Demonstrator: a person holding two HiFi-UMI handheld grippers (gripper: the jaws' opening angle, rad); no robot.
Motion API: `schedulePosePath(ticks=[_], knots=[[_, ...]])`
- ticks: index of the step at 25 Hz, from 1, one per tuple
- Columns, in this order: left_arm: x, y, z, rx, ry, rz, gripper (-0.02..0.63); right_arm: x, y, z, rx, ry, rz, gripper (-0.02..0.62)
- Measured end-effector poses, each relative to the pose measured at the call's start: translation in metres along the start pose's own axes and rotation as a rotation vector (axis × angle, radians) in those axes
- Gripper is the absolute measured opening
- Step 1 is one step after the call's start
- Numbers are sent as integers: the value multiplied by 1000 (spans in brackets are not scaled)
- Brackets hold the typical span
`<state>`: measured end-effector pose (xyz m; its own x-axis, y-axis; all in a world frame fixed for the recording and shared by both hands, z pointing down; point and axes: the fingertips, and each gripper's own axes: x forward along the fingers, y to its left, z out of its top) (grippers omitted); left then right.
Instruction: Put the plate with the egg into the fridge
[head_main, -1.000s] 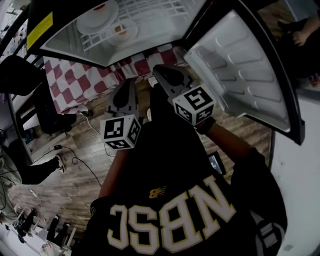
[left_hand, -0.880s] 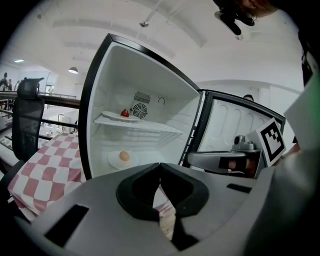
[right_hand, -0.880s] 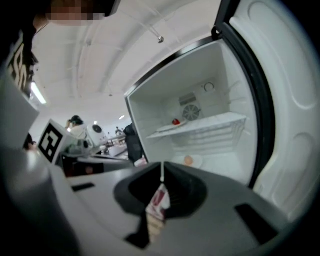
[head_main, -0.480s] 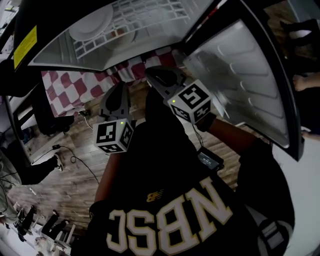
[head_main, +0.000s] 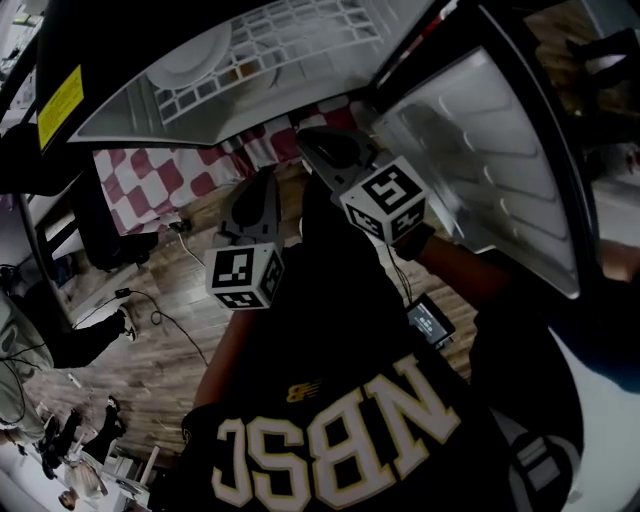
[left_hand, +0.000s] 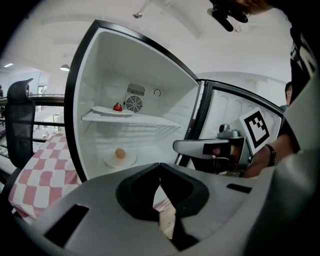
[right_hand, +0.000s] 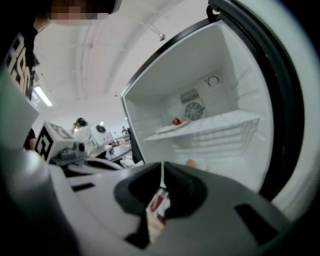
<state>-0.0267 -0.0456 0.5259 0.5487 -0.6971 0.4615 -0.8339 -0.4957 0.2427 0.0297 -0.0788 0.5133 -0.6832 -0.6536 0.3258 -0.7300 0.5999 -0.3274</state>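
Note:
The fridge (left_hand: 87, 90) stands open. On its floor sits a white plate (left_hand: 120, 159) with a brown egg (left_hand: 120, 153) on it; the right gripper view shows the same egg (right_hand: 190, 163). My left gripper (left_hand: 160, 169) is shut and empty, a short way in front of the fridge opening. My right gripper (right_hand: 162, 169) is also shut with nothing in it, beside the left one and nearer the door. In the head view the left gripper (head_main: 262, 180) and the right gripper (head_main: 312, 142) both point at the fridge.
A second plate with a red item (left_hand: 117, 107) rests on the wire shelf (left_hand: 135, 119) above. The open fridge door (head_main: 490, 150) stands at the right. A red-and-white checked cloth (head_main: 150, 170) lies left of the fridge, next to a black chair (left_hand: 20, 125).
Both grippers stay shut and empty in front of the fridge, almost in place. The head view has shifted, so the egg plate seen through the shelf earlier no longer shows clearly.

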Motion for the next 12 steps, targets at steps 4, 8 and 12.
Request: schedulePosePath(ticks=[4,8,12], knots=[[-3,0,-3,-4,11,5,23,7,2,4,-18,5,20,29],[-6,10,-2,-21,7,35,23,10,1,8,-34,-3,15,29],[-8,24,8,-23,-21,73,23,8,1,6,-67,12,-6,28]])
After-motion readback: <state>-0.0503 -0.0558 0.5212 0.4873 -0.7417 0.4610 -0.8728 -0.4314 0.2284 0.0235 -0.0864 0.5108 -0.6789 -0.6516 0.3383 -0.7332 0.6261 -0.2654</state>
